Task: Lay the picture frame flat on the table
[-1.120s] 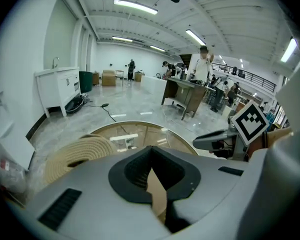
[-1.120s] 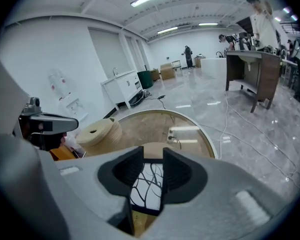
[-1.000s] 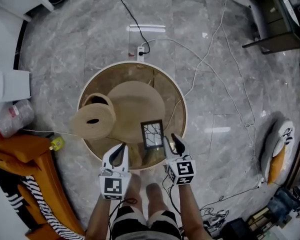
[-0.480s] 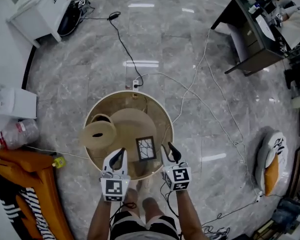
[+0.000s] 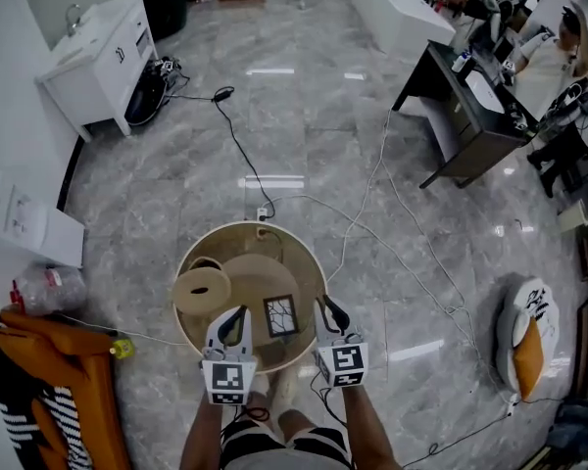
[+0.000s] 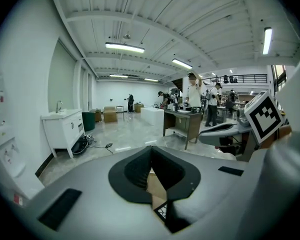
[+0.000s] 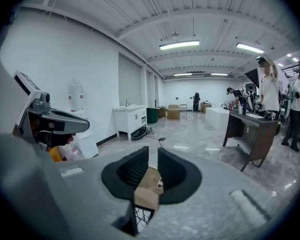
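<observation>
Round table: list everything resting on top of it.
On the round table lie a picture frame, flat, a wide tan dome and a round tan vessel at its left. Whatever sits beneath the dome is covered and cannot be seen.

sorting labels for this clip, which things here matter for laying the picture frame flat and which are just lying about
Part of the job: picture frame; round table under it.

Just lying about: straw hat and woven roll on that table; power strip and cushion on the floor; orange fabric at the left.
</observation>
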`<state>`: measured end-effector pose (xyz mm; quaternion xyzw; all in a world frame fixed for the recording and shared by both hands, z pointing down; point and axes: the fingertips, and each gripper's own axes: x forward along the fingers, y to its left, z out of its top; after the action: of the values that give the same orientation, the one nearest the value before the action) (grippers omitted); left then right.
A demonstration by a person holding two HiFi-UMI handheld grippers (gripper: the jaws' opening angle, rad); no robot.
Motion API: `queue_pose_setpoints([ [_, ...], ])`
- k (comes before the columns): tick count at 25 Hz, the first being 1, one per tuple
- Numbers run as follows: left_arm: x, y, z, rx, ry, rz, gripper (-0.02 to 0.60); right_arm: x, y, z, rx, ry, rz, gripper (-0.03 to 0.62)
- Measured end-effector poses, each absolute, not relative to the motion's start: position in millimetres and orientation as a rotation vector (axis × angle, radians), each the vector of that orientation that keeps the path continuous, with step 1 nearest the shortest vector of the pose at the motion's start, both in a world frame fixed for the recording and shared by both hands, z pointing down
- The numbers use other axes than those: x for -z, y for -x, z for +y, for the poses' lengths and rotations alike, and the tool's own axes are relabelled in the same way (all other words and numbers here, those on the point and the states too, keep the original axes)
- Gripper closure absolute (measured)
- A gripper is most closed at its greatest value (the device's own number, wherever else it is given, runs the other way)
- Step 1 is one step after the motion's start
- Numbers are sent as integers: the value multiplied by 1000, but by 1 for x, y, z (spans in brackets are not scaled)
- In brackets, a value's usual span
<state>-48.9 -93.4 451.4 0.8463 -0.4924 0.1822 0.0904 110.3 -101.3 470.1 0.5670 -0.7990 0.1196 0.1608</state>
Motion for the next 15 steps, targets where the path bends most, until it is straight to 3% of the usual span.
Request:
queue_pose_setpoints([
  [15, -342, 58, -3, -414, -2551, -1620, 565, -347, -114, -6, -148, -1677, -2402, 592],
])
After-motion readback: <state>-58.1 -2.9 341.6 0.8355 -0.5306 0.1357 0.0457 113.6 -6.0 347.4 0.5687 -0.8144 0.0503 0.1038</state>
